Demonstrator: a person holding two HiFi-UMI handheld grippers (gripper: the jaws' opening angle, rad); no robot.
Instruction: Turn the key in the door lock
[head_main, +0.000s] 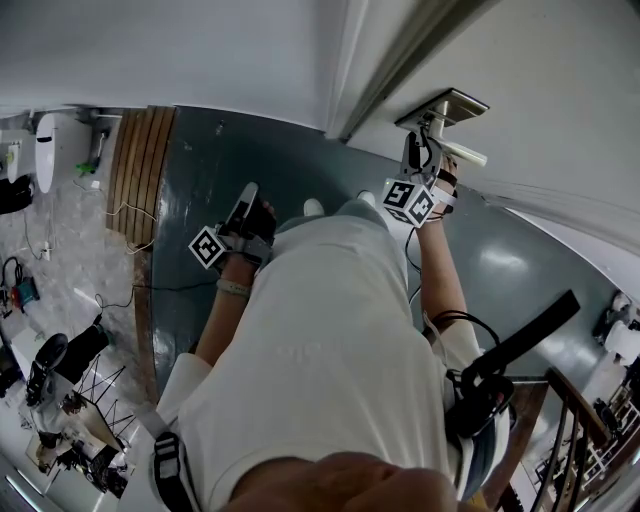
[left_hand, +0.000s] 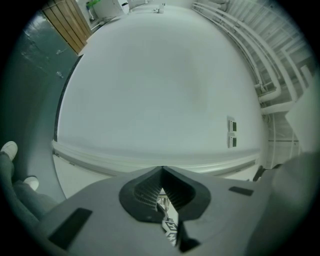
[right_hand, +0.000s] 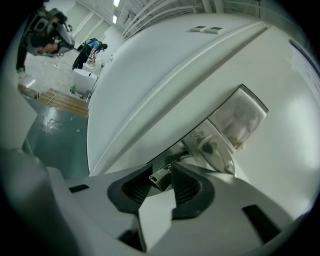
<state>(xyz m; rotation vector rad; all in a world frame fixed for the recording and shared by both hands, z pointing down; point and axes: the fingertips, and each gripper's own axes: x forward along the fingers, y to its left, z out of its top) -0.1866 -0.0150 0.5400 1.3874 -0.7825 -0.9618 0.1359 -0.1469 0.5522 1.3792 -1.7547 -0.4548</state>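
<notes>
Right gripper (right_hand: 161, 172): fingers clamped on the key (right_hand: 159, 176), one ribbed pad on each side of the flat head, narrow gap between them filled by the key. The key sits at the lock plate (right_hand: 235, 120), lower centre of the right gripper view, just under the lever handle (right_hand: 210, 147). The plate is shiny metal, mounted on the white door (right_hand: 280, 150).

Left gripper (left_hand: 162, 169): fingers closed tip to tip, nothing between them. It faces a bare white wall (left_hand: 160, 85), touching nothing. Wall switches (left_hand: 231, 133) show at right of that frame.

Head view: right gripper (head_main: 425, 140) is up at the lock plate (head_main: 452, 105) in the upper right, with the lever handle (head_main: 463, 152) just beside it. The key itself is too small to make out here; only the right gripper view shows it. Left gripper (head_main: 247, 195) hangs mid-frame, well apart from the door (head_main: 560, 130), above the dark green floor (head_main: 290, 165). The person's white shirt fills the lower centre.

Only the head view shows both grippers at once. Only the right gripper view shows other people (right_hand: 90, 50), far off at upper left. Wooden boards (head_main: 140, 170) lie on the floor at upper left.
</notes>
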